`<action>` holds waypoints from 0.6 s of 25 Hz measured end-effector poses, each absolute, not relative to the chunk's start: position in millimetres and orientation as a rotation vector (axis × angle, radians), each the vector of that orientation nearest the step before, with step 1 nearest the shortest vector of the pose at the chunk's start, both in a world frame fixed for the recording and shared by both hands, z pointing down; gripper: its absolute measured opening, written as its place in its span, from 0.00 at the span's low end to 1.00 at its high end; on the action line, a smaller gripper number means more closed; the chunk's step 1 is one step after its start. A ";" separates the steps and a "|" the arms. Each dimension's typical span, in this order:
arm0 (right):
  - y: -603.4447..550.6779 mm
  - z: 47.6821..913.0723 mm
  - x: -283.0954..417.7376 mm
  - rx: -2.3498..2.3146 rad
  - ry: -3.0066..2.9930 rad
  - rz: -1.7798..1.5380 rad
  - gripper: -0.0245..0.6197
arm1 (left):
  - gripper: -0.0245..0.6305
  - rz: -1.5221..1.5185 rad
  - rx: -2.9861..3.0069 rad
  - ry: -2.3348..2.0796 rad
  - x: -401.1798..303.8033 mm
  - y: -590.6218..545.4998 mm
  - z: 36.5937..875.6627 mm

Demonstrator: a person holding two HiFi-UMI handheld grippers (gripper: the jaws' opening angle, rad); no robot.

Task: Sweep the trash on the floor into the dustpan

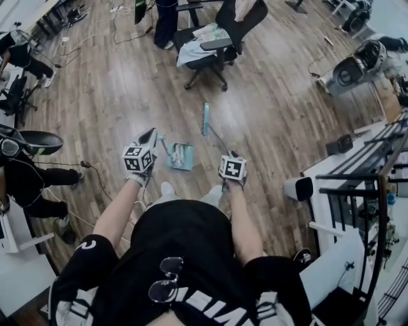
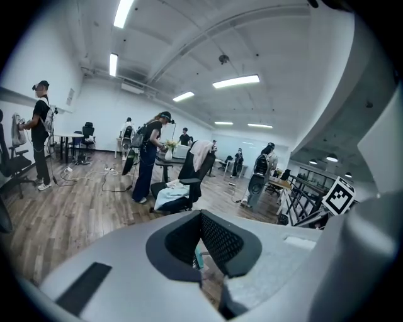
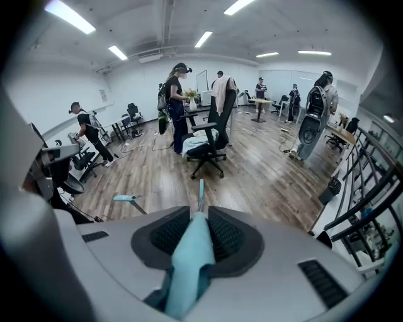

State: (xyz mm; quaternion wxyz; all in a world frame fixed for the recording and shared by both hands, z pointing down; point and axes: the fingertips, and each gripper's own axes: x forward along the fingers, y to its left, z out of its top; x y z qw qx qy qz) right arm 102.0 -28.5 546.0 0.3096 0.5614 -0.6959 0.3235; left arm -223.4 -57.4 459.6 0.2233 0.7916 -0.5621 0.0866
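The right gripper (image 3: 200, 227) clamps the teal broom (image 3: 191, 255) in its jaws, head on the floor (image 1: 268, 127) beyond the dustpan (image 1: 182, 157) by the feet (image 1: 167, 188); the left gripper (image 2: 201, 218) has its jaws closed, seemingly empty; better to steady the dustpan, then pull short, low strokes toward it.

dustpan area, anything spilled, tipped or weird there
Nothing spilled or broken. The dustpan rests on the floor holding something pale, the broom head just beyond it. Only oddity: cloth heaped on the office chair farther off.
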 end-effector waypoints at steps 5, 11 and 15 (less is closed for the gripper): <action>-32.1 546.4 112.4 1.468 -1.845 0.857 0.17 | 0.03 0.235 2.178 -1.558 -212.9 -61.0 460.1; -33.3 548.1 122.8 1.458 -1.836 0.832 0.17 | 0.04 0.225 2.176 -1.568 -209.5 -62.2 458.5; -36.5 545.9 123.2 1.460 -1.844 0.817 0.17 | 0.04 0.225 2.173 -1.573 -211.5 -59.8 459.2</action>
